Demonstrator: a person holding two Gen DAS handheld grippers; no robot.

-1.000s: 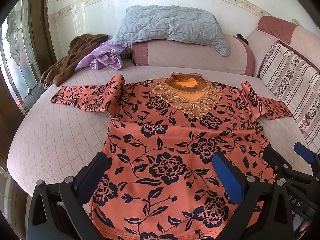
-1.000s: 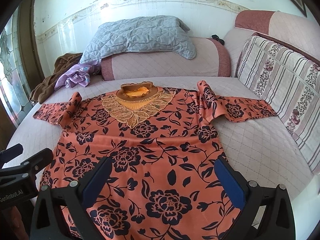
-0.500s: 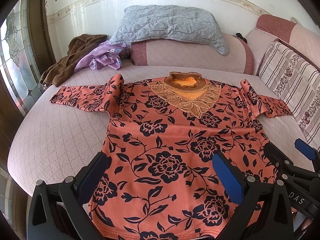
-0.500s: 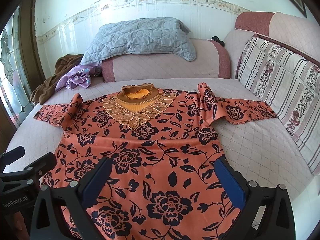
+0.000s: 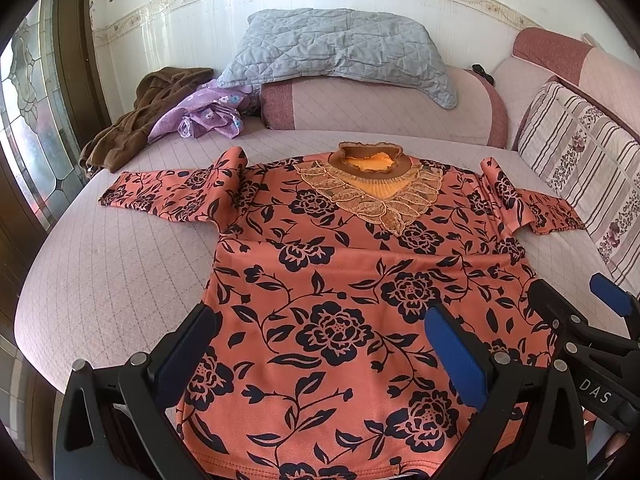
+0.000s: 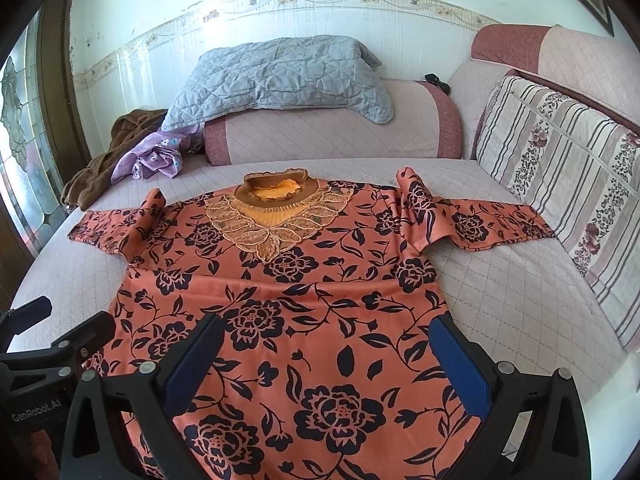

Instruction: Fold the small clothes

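We are viewing the orange floral top lying flat on the bed, collar pointing away. Our left tool and right tool are hovering over its hem end, jaws standing apart, gripping nothing. Their bodies are showing "DAS" and "GenRobot.AI".

A bed with a pink quilted cover carries an orange floral blouse spread flat at its centre, sleeves out. At 11 o'clock lie a brown garment and a purple floral cloth. A striped cushion rests at 2 o'clock.
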